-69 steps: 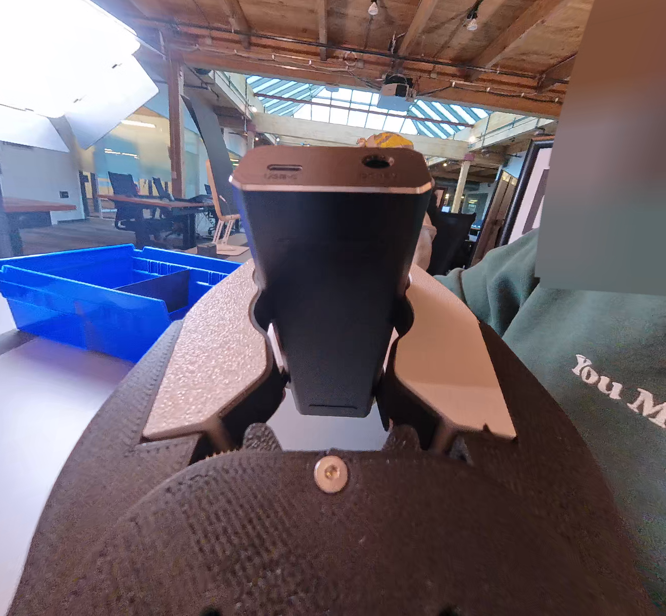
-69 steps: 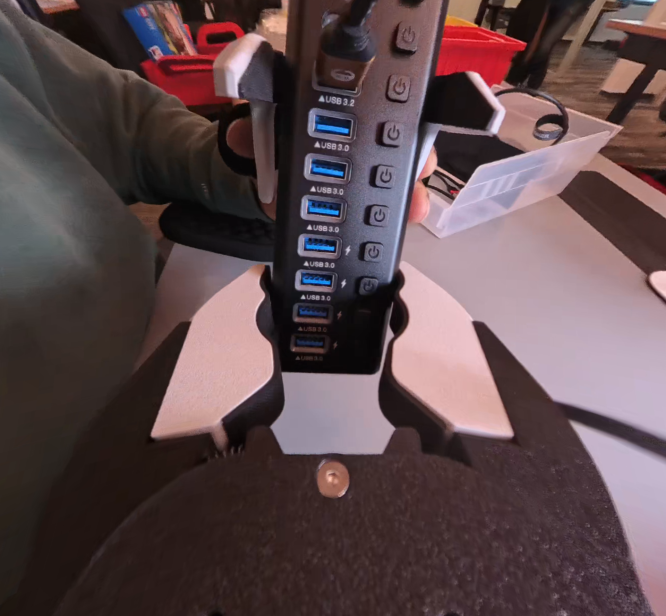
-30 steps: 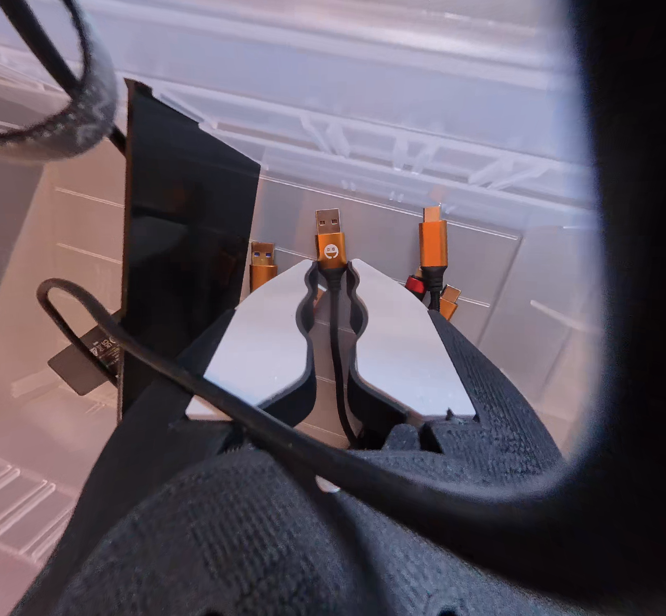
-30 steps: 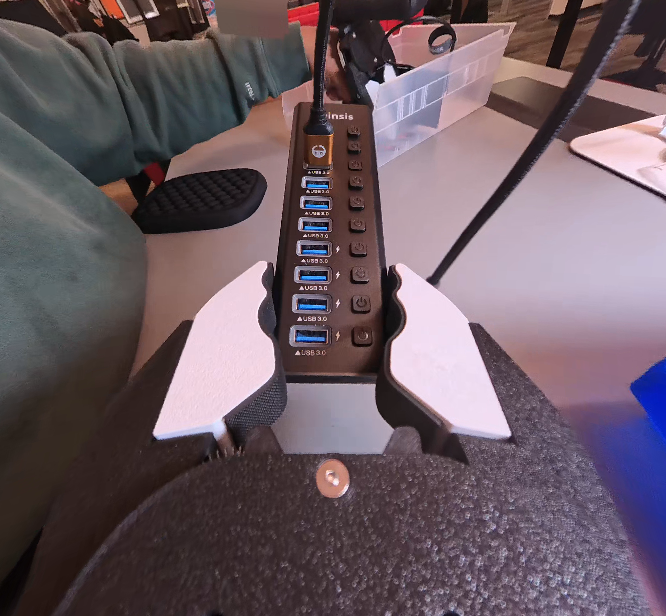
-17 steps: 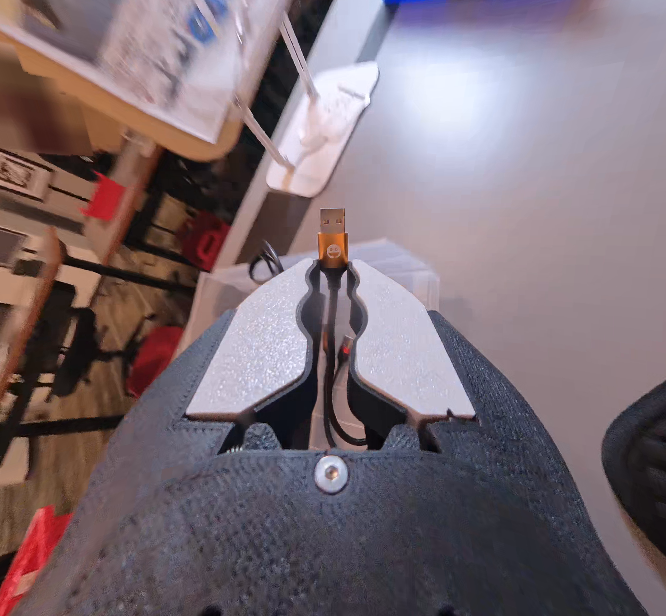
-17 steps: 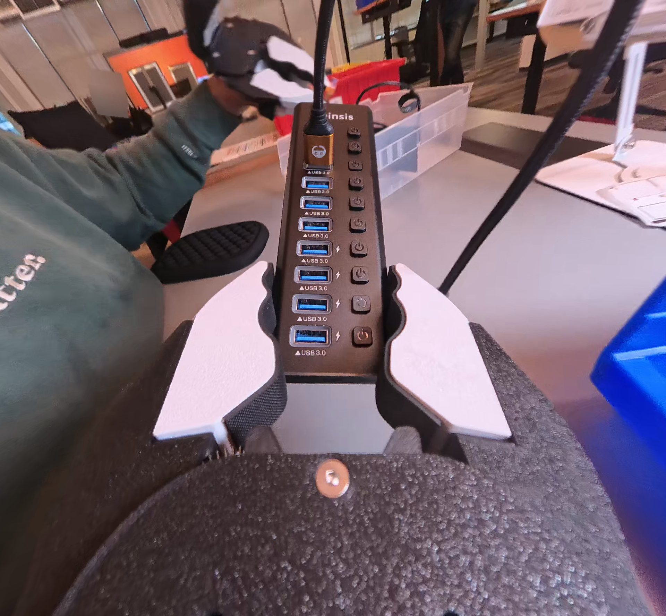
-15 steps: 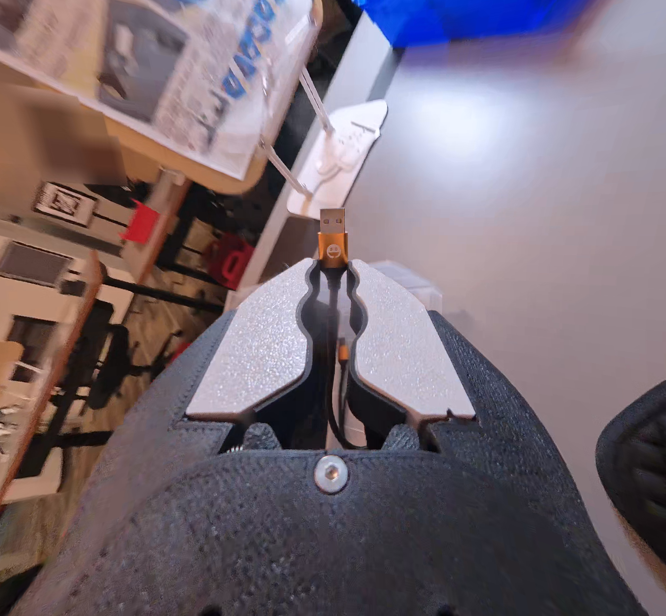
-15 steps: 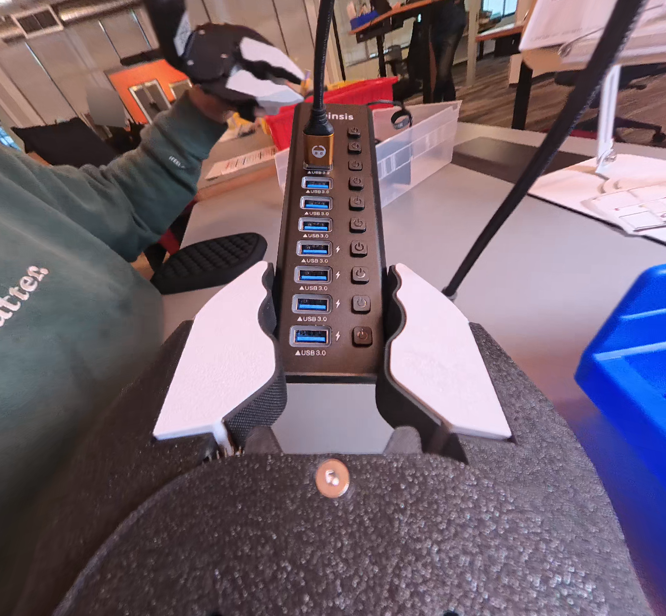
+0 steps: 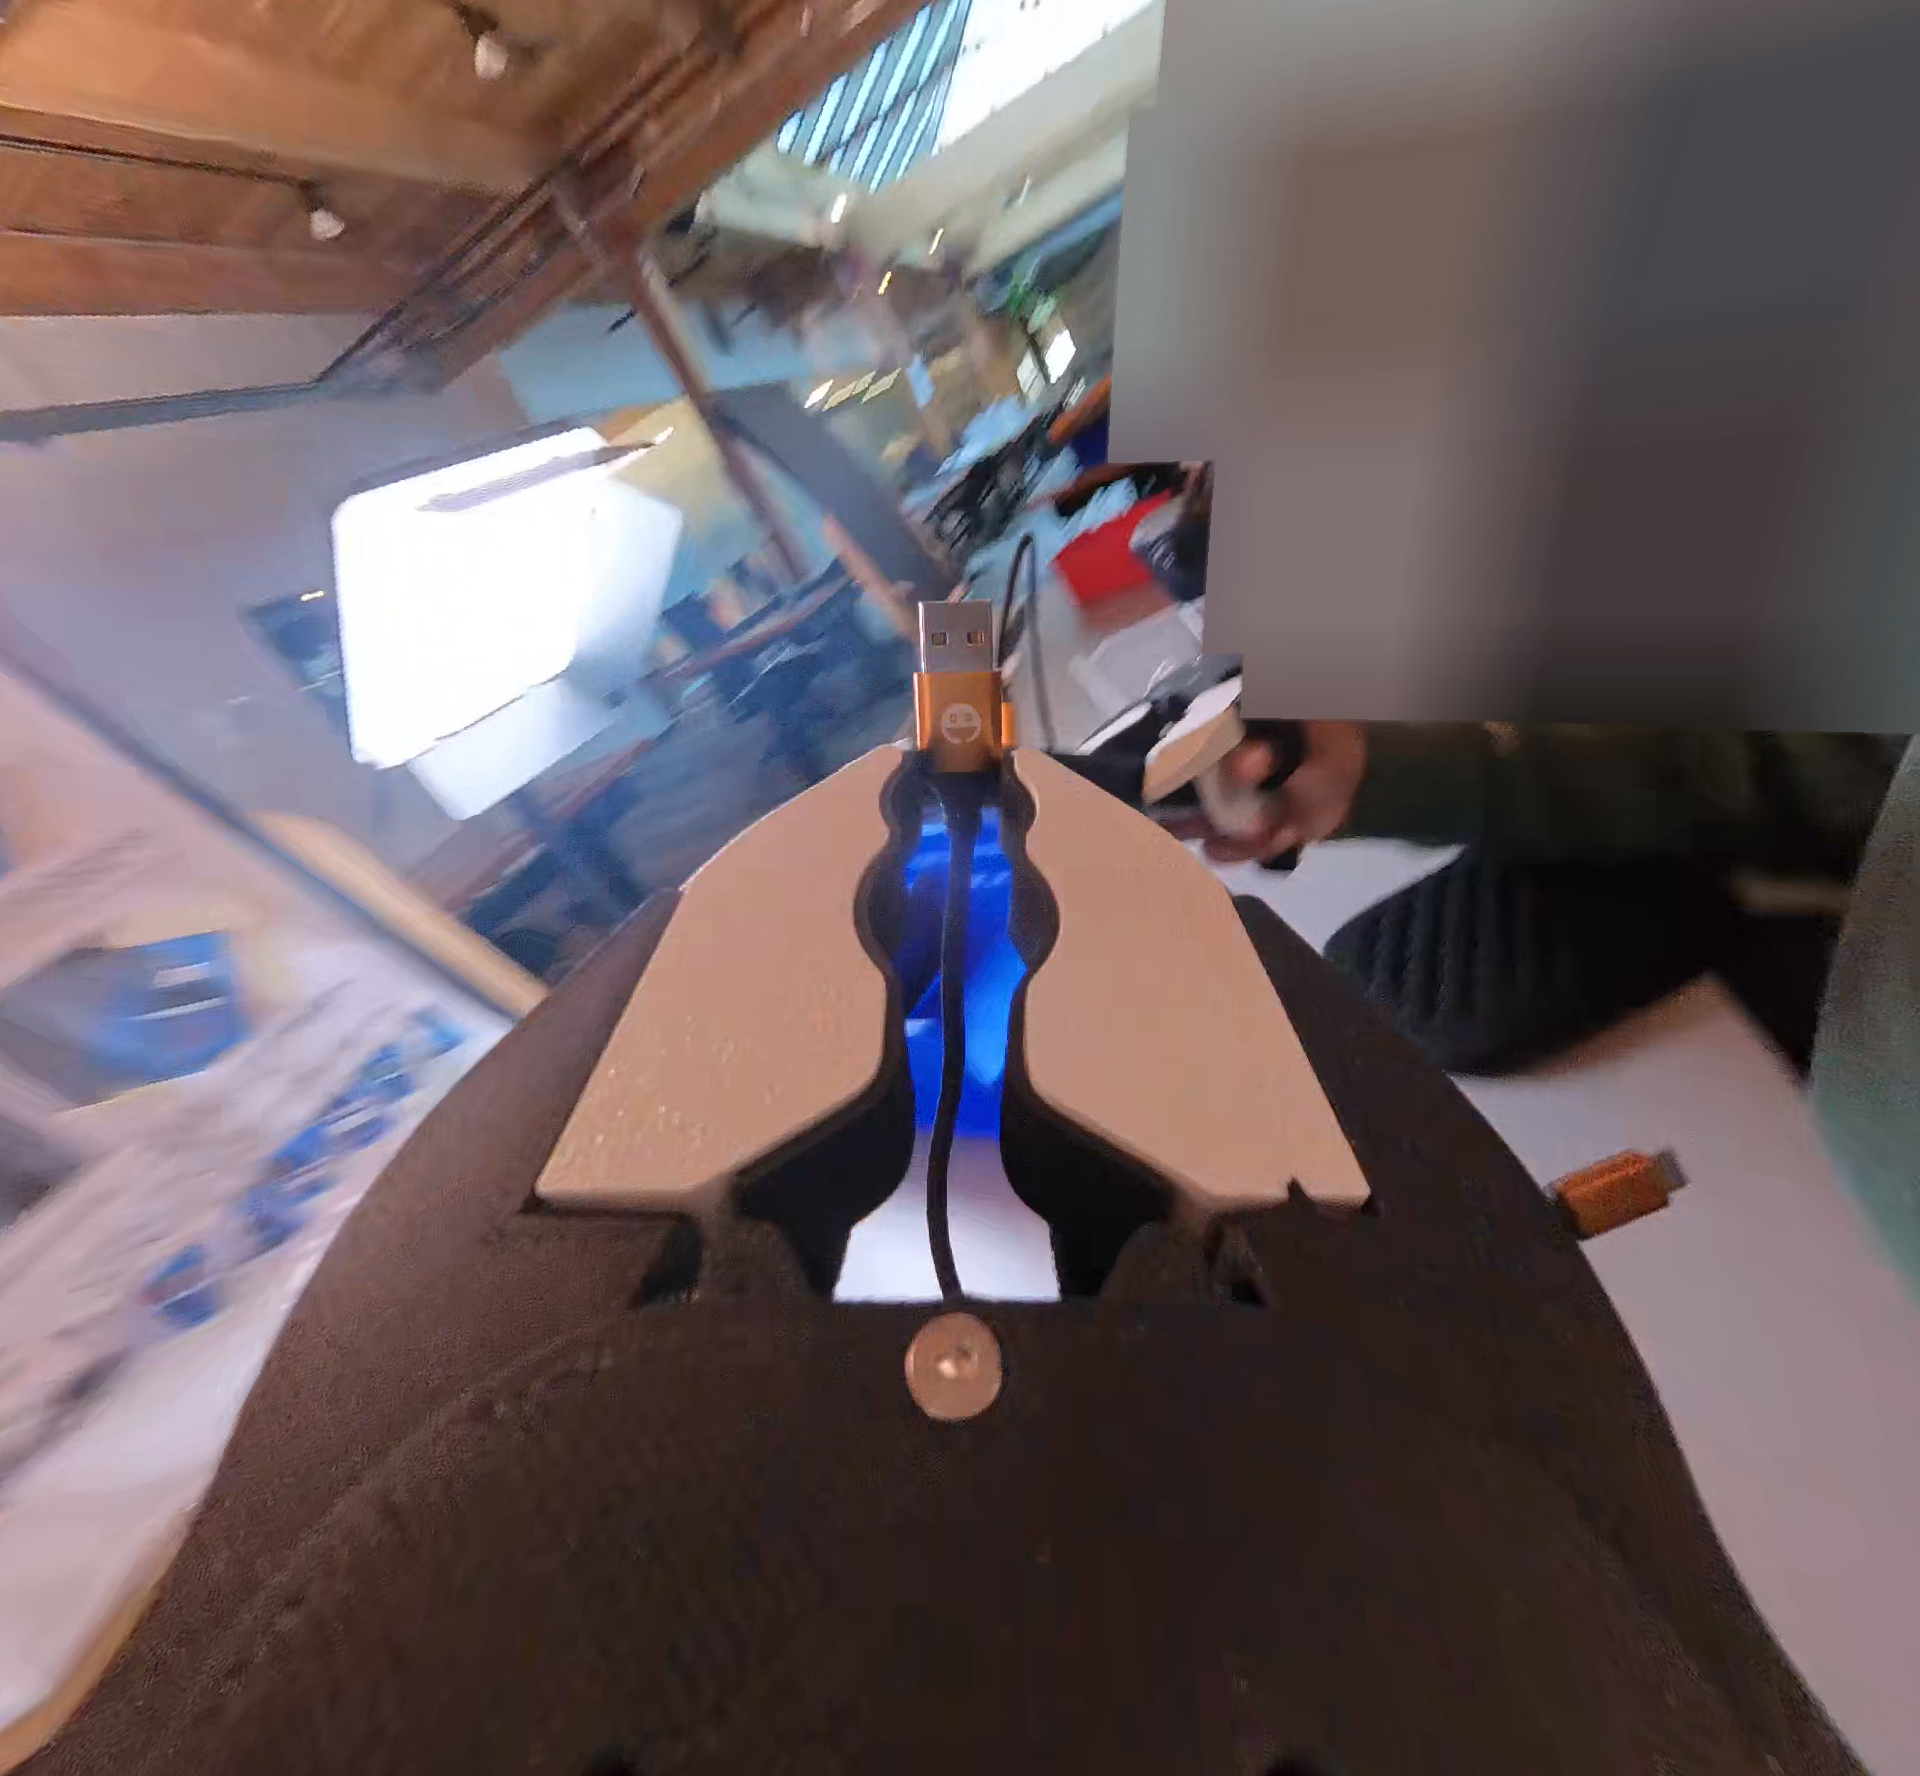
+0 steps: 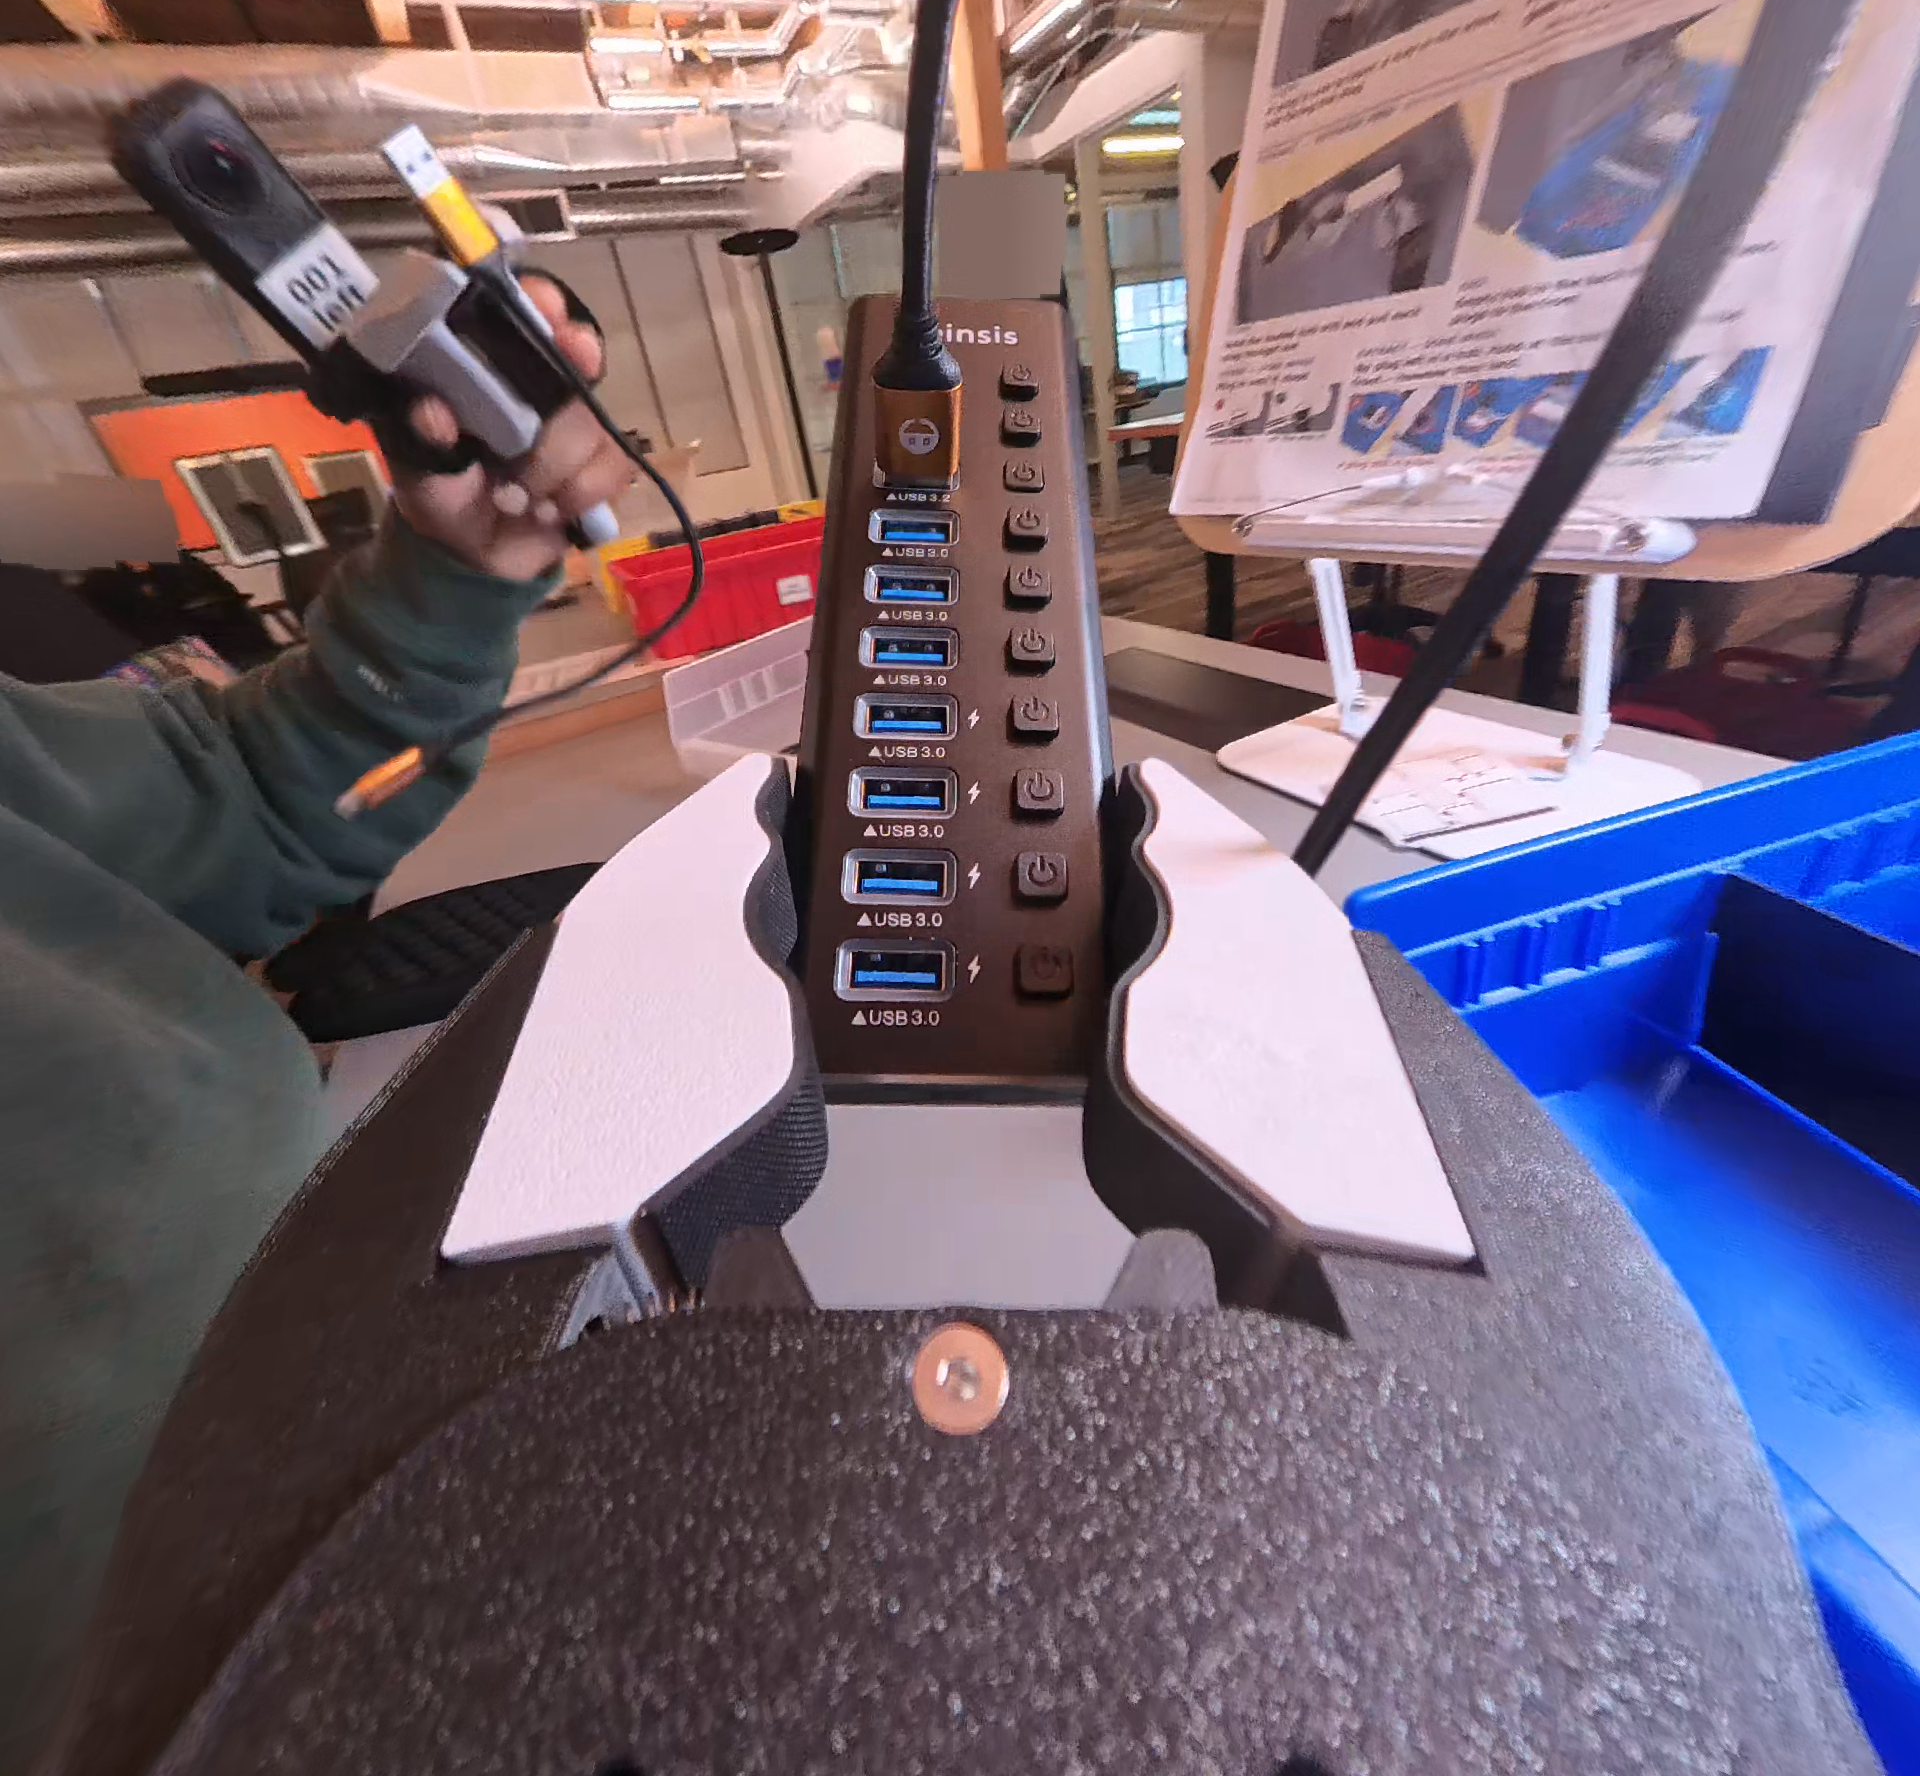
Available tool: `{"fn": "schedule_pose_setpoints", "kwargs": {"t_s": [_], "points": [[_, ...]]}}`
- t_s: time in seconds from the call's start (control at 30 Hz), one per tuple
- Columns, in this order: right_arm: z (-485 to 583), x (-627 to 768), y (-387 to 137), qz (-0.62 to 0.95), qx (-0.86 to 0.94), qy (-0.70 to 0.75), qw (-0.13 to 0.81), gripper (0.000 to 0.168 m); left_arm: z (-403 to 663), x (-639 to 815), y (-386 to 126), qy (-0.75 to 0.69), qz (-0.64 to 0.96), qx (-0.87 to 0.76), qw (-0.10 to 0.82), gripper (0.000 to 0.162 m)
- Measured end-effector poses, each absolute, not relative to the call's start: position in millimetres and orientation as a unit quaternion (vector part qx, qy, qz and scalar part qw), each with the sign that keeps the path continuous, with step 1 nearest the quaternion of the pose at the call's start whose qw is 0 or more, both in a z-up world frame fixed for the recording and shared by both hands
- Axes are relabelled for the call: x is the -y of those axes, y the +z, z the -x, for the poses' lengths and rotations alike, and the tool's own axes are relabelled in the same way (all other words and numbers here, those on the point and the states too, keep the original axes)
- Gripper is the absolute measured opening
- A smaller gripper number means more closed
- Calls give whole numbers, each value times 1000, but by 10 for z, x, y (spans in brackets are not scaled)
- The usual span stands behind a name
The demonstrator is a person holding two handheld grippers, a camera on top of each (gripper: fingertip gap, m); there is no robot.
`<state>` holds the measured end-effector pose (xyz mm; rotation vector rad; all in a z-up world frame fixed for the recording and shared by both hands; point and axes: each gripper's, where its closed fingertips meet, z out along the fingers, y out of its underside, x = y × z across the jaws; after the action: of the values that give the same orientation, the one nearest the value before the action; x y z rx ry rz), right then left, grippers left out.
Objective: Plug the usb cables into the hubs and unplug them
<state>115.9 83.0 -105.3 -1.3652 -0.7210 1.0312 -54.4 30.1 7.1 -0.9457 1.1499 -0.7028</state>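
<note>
My left gripper [image 9: 958, 770] is shut on an orange USB plug [image 9: 958, 703] with a thin black cable, its metal tip pointing up and away. In the right wrist view the same gripper [image 10: 473, 272] is held high at the left, plug [image 10: 442, 199] up, the cable's other orange end [image 10: 379, 783] dangling. My right gripper [image 10: 956, 791] is shut on the sides of a long black USB hub [image 10: 951, 718]. One orange plug [image 10: 916, 433] sits in the hub's farthest port; several blue ports nearer me are free.
A blue bin [image 10: 1704, 1051] is close at the right. A stand with printed sheets [image 10: 1507, 199] rises behind it. A clear bin [image 10: 738, 687] and a red bin [image 10: 727, 583] lie farther back. A black wrist rest [image 10: 436, 947] lies at the left on the grey table [image 10: 582, 791]. Left tips to right tips: about 20 centimeters.
My left gripper lifted the plug out of the clear bin and swung up and round, now held high to the left of the hub. The right gripper tilted the hub upward.
</note>
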Motion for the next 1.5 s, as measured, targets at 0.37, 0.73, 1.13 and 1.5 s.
{"fn": "schedule_pose_setpoints", "kwargs": {"t_s": [0.37, 0.73, 1.13, 1.5], "points": [[-1415, -932, -1104, 609, 293, 403, 617, 60, -387, -707, -1529, -527, 487, -436, 543, 15], [-1193, -849, -1180, 601, 319, 424, 597, 60, 705, -602, -2459, -264, 656, -587, 394, 49], [-539, -567, -1328, 578, 389, 462, 549, 60, 357, -474, -1463, -486, 592, -402, 502, 59], [353, -161, -1458, 517, 475, 512, 495, 60, 236, -213, -1211, -524, 517, -424, 528, 71]]}}
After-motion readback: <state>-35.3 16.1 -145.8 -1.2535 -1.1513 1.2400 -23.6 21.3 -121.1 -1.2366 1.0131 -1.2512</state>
